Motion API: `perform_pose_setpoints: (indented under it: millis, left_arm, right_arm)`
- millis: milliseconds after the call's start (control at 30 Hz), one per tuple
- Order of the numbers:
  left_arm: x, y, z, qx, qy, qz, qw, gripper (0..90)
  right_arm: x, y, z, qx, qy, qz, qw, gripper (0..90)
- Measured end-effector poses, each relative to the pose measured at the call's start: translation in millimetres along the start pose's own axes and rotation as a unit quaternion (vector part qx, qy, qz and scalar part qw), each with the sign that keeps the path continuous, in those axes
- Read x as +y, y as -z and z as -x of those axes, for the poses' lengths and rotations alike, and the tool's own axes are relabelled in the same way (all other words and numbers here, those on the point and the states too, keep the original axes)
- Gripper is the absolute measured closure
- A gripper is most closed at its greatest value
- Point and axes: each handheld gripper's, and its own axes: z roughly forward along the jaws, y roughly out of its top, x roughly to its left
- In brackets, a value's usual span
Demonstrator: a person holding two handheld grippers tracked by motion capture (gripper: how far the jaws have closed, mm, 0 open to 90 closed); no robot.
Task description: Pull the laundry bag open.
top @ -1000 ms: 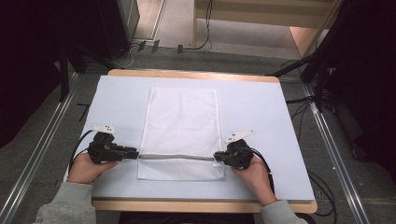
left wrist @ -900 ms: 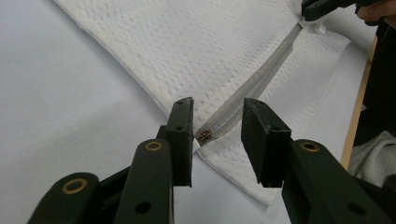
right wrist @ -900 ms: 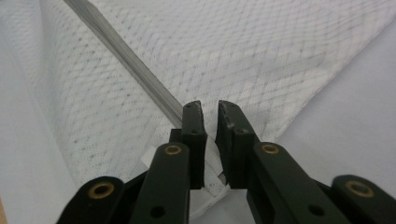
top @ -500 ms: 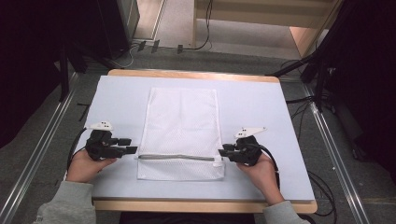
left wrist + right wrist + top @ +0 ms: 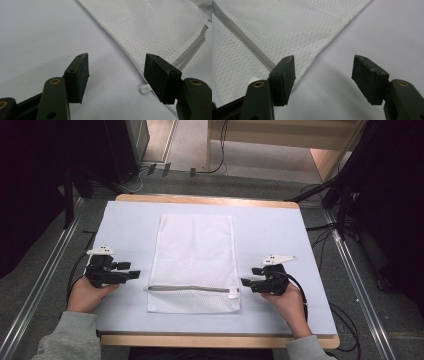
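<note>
Both grippers, left gripper (image 5: 134, 273) and right gripper (image 5: 247, 282), sit with jaws spread, holding nothing. The white mesh bag (image 5: 192, 262) lies flat mid-table between them, grey zipper (image 5: 190, 288) probably closed, hard to tell. Hands rest low beside its near corners.

You find no text, label, brand or number to read here. Nothing between or beside your jaws carries writing.
</note>
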Motion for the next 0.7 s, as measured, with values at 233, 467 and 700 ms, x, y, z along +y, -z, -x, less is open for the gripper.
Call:
perform_pose_setpoints:
  millis: [233, 467, 700]
  left_arm:
    - [1.5, -2.5, -1.7, 0.003, 0.003, -0.005, 1.0, 37.3]
    - [2.8, -5.0, -3.6, 0.0, 0.008, -0.01, 0.9999, 36.9]
    - [3.7, -7.3, -3.1, -0.002, 0.008, -0.016, 0.9998, 36.7]
  right_arm:
    - [-4.1, 3.4, 8.8, -0.01, -0.015, 0.006, 0.9998, 35.3]
    - [-6.3, 4.0, 10.9, -0.016, -0.019, 0.001, 0.9997, 35.1]
    - [-7.5, 3.4, 12.1, -0.018, -0.021, -0.003, 0.9996, 34.8]
